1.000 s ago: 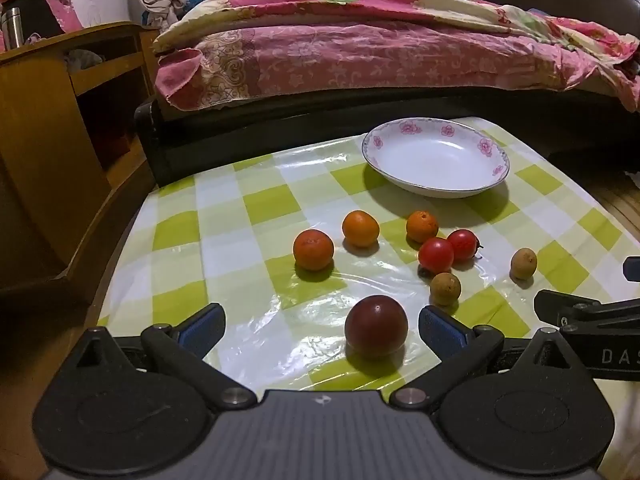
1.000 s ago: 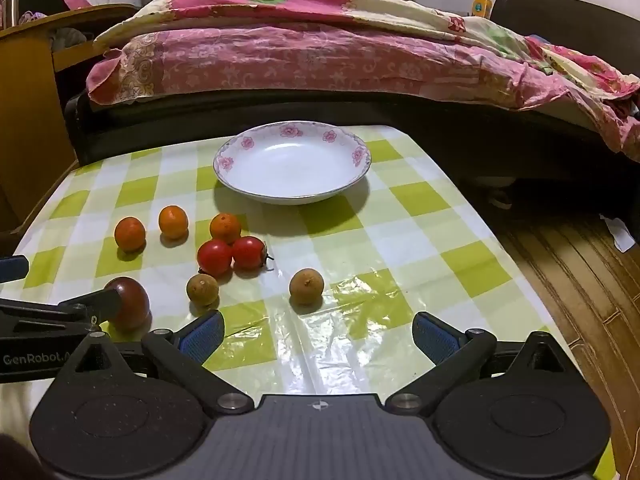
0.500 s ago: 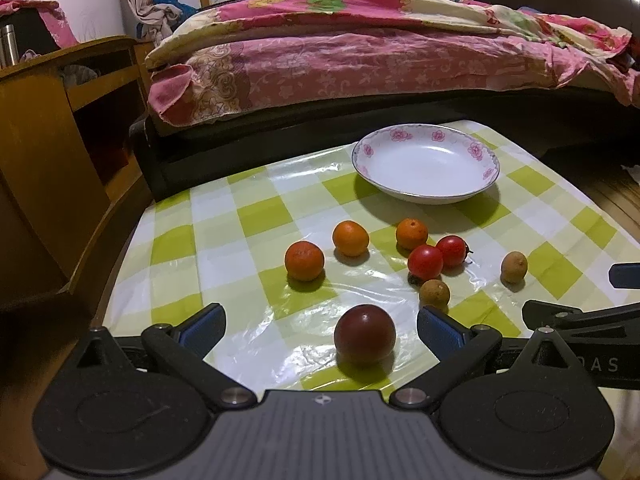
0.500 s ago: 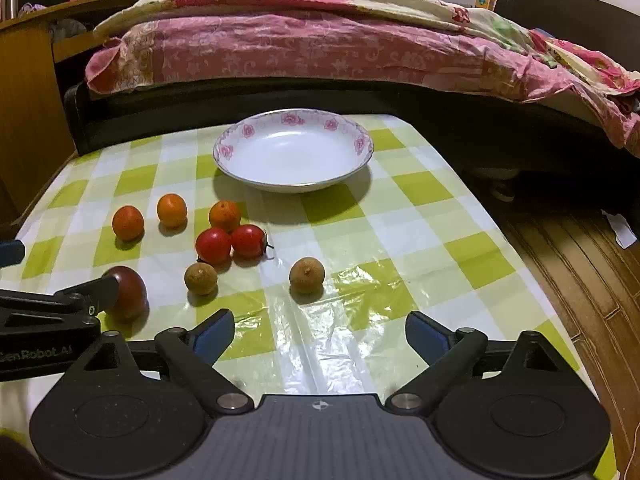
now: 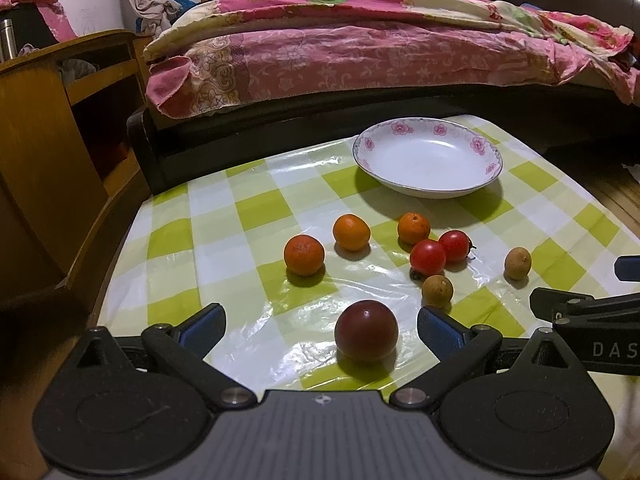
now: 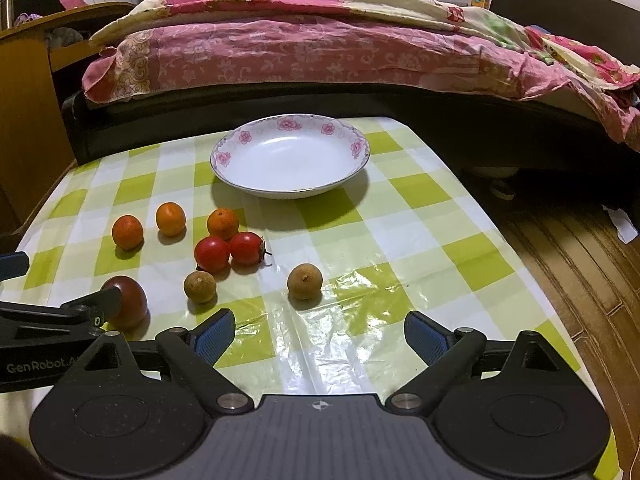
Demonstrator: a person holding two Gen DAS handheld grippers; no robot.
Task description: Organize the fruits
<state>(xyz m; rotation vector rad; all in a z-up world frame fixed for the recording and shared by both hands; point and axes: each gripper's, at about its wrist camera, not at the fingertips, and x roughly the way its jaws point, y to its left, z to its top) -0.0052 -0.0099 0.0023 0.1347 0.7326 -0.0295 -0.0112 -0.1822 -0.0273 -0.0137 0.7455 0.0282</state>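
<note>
We hold both tools low over the checked surface [image 5: 248,208], a glossy green-and-white plastic cloth. Our left gripper [image 5: 320,326] has its jaws spread wide, and one dark purple-red round fruit [image 5: 366,335] sits on the cloth between the blue ribbed pads, touching neither. Our right gripper [image 6: 319,330] also has its jaws wide apart, with nothing between them.

Just ahead of the right jaws lie two small brown, rough-skinned round fruits [image 6: 305,281], one straight ahead and one [image 6: 200,286] off to the left. Beyond them sit two smooth red tomatoes [image 6: 212,254], side by side and touching; the right one [image 6: 247,248] shows a dark stem. Farther still are three orange citrus fruits [image 6: 223,223], dimpled and round: one touching the tomatoes, the other two [image 6: 171,219] [image 6: 127,232] apart to the left.

Farthest ahead on the surface stands one shallow white china plate [image 6: 236,140], round, with pink flowers along its rim and no fruit in it. Behind the surface is a bed [image 6: 320,44] under a rumpled pink floral quilt.
</note>
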